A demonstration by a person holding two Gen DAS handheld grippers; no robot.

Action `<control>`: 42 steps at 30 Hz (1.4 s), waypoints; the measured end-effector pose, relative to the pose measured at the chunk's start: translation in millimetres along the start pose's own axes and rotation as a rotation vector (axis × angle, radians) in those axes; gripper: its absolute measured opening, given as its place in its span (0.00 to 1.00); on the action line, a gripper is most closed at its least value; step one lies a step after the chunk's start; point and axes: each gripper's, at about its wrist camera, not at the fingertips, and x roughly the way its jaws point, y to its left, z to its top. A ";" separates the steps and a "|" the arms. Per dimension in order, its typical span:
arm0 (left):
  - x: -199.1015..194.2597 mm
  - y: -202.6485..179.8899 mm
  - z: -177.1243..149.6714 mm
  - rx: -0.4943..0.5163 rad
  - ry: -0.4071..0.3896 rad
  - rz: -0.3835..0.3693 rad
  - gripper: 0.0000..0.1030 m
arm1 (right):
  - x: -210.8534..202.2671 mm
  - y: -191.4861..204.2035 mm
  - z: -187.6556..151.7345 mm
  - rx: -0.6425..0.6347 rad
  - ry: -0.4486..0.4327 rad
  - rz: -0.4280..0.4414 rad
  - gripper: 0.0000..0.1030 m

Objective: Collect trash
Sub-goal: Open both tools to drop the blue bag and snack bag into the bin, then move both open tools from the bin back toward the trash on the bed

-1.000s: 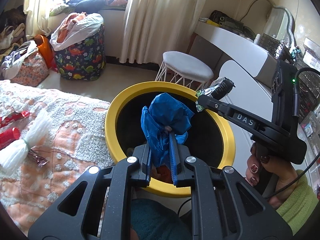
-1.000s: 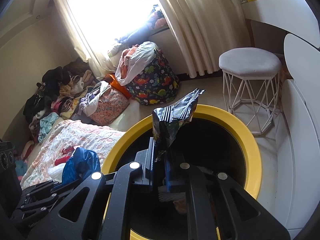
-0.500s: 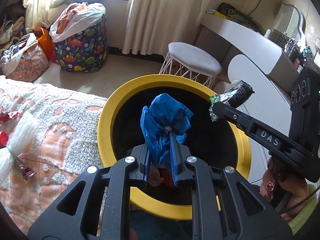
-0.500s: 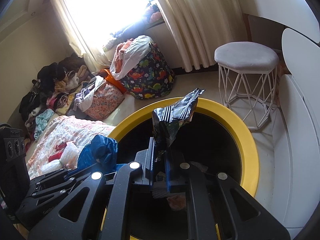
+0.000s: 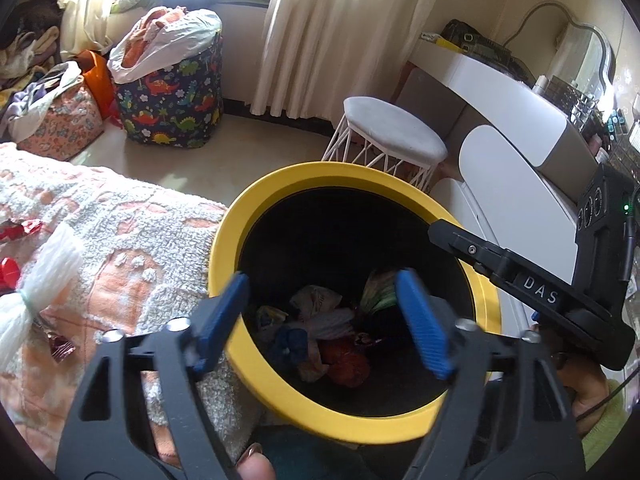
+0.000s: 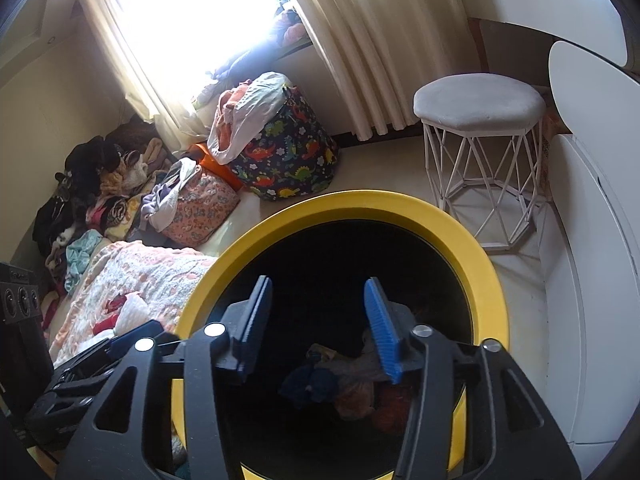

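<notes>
A black bin with a yellow rim (image 5: 224,240) stands beside the bed, and both grippers hang over its mouth. My left gripper (image 5: 322,314) has its blue pads far apart and still opening, with nothing between them. My right gripper (image 6: 317,294) is also opening and holds nothing; its black finger (image 5: 460,244) reaches over the rim (image 6: 472,264) from the right. Crumpled trash (image 6: 352,388) lies at the bottom, including a blue plastic bag (image 5: 290,340) and a wrapper with a greenish inside (image 5: 378,290). On the blanket lie red wrappers (image 5: 16,232), a white bundle (image 5: 44,276) and a small foil wrapper (image 5: 60,346).
The bed's pink and white blanket (image 5: 132,240) presses against the bin's left side. Behind the bin stand a white wire stool (image 5: 394,132) and a dinosaur-print hamper (image 5: 172,100). A white desk (image 5: 500,92) runs along the right. A person's hand (image 5: 580,384) grips the right tool.
Both grippers have opened. The blue bag left the left jaws and the dark wrapper left the right jaws; both now lie inside the bin.
</notes>
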 end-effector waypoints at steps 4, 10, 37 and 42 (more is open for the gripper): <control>-8.7 3.6 0.4 -0.024 -0.024 -0.001 0.89 | -1.5 1.9 0.7 -0.007 -0.012 -0.004 0.58; -23.1 6.5 -1.3 -0.020 -0.049 0.024 0.89 | -6.6 7.3 3.0 -0.020 -0.033 -0.001 0.66; -103.9 72.6 2.6 -0.139 -0.203 0.168 0.89 | -14.8 111.1 -11.2 -0.218 -0.008 0.160 0.71; -120.6 97.8 -2.2 -0.193 -0.228 0.198 0.89 | -9.8 139.1 -23.0 -0.259 0.029 0.209 0.71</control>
